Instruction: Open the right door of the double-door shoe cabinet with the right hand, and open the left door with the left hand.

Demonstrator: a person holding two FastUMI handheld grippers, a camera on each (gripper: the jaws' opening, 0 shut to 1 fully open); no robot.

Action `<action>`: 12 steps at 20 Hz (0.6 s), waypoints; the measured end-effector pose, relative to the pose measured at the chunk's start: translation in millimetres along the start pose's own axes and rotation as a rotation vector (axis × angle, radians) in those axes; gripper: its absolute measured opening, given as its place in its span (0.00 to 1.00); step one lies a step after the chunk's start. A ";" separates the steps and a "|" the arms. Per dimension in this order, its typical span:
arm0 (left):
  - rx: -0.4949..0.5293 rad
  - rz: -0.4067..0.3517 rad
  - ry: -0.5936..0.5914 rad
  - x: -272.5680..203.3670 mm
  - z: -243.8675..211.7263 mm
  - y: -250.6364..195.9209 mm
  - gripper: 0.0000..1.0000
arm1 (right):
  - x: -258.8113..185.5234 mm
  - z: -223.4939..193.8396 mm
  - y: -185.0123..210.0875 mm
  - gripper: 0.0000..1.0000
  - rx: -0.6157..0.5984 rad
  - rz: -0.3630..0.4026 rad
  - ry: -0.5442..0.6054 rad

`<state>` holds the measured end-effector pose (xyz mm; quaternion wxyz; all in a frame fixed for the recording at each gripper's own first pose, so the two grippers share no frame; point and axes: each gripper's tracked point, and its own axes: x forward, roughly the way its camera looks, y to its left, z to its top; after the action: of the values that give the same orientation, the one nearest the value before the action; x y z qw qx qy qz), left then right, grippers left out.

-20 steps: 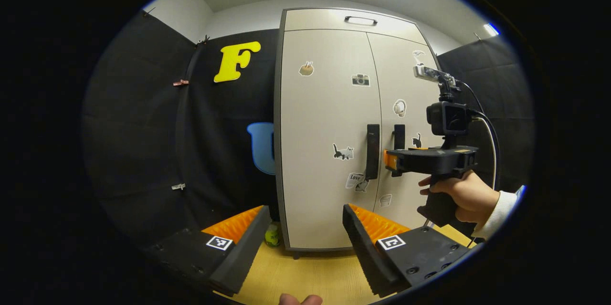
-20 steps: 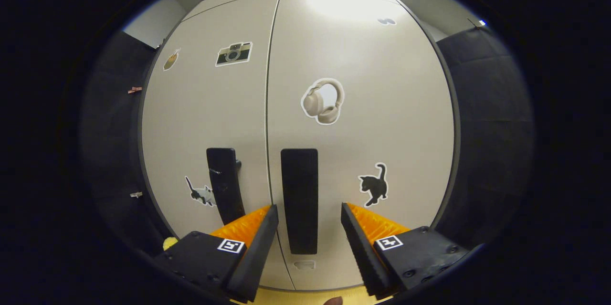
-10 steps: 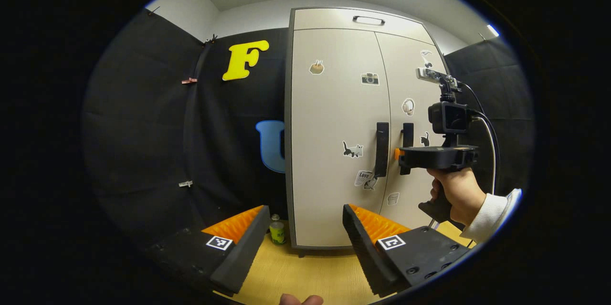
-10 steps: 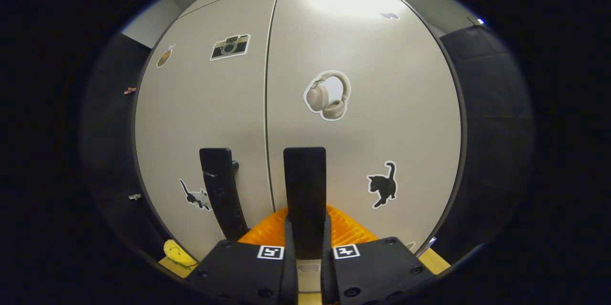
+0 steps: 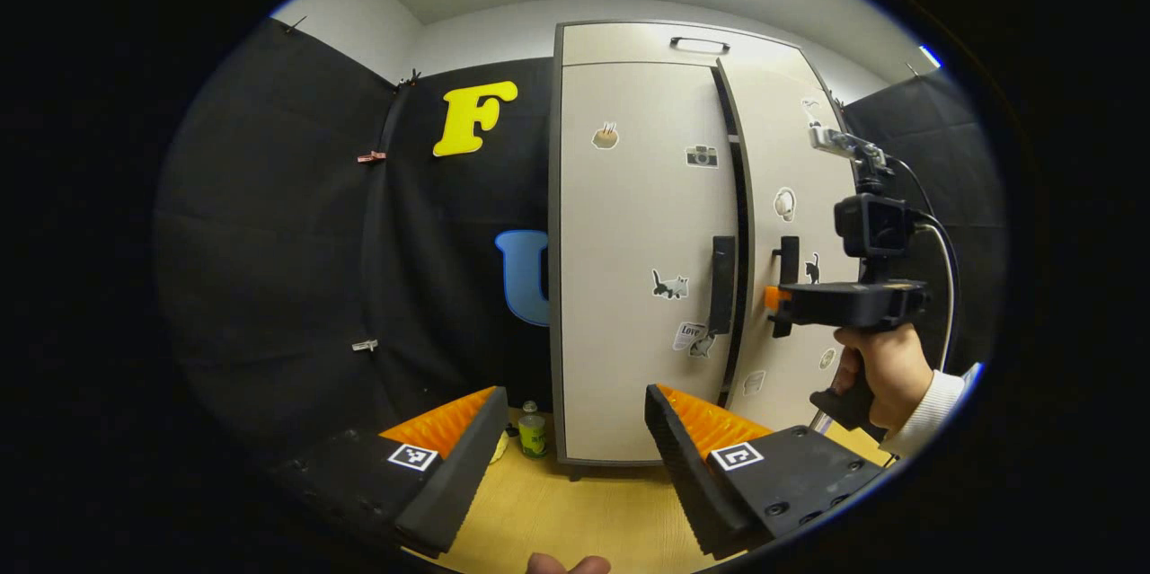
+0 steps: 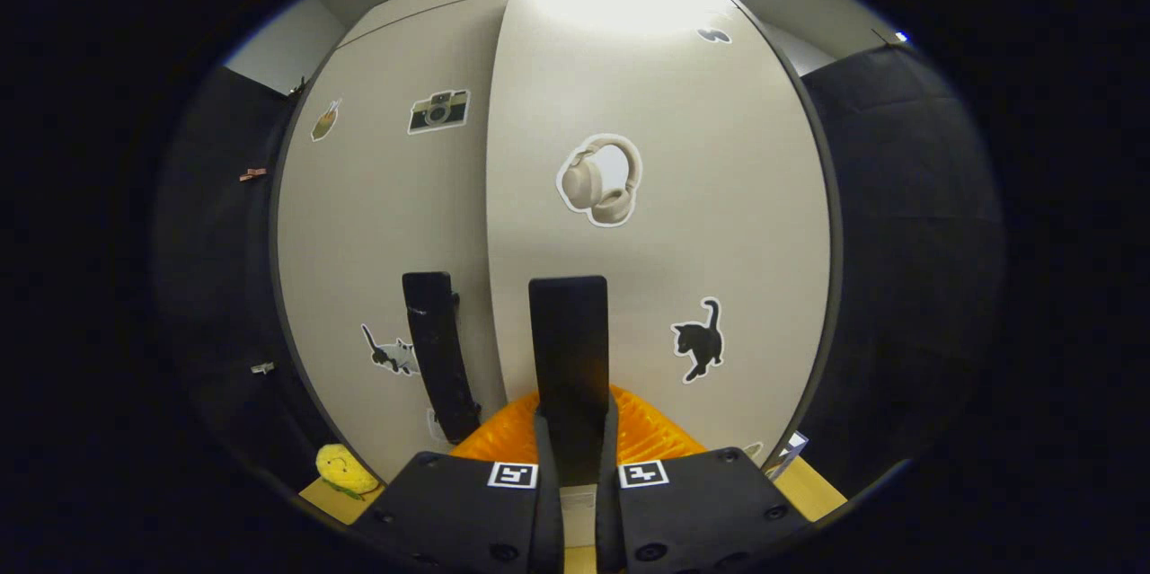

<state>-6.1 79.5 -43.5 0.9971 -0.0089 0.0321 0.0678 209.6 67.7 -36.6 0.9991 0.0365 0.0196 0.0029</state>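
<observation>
The shoe cabinet (image 5: 647, 242) stands upright on the wooden floor (image 5: 575, 511) at about 1 o'clock in the left gripper view, against the black cloth wall. Its right door (image 6: 656, 224) is ajar: in the left gripper view a dark vertical gap shows between its inner edge and the left door (image 5: 642, 287), which sits flush with the frame. The right gripper (image 6: 575, 457) is clamped on the right door handle (image 6: 568, 349), a dark vertical bar; in the right gripper view both fingers press against its lower part from either side, at 6 o'clock. In the left gripper view the same tool appears at 3 o'clock, held level by a hand (image 5: 885, 372) in a white sleeve, its tip at the handle. The left door handle (image 5: 721, 285) hangs free just beside the gap, untouched. The left gripper (image 5: 575, 430) is held well back from the cabinet with its fingers wide apart and nothing between them, at 6 o'clock in its own view. Stickers mark the doors: a camera (image 6: 438, 110) and a walking cat (image 6: 391, 352) on the left door, headphones (image 6: 600, 181) and a black cat (image 6: 699, 340) on the right. A small green can (image 5: 533, 435) stands on the floor by the cabinet's left foot, and a yellow soft object (image 6: 346, 470) lies near that corner, at 7 o'clock in the right gripper view.
</observation>
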 end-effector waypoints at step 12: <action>-0.027 -0.040 -0.018 -27.4 5.2 -43.2 0.94 | -59.8 7.9 -43.2 0.17 0.010 0.031 -0.037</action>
<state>-27.1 33.2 -35.9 0.9983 -0.0224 0.0219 0.0484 150.3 23.6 -29.6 0.9990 0.0420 0.0004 0.0177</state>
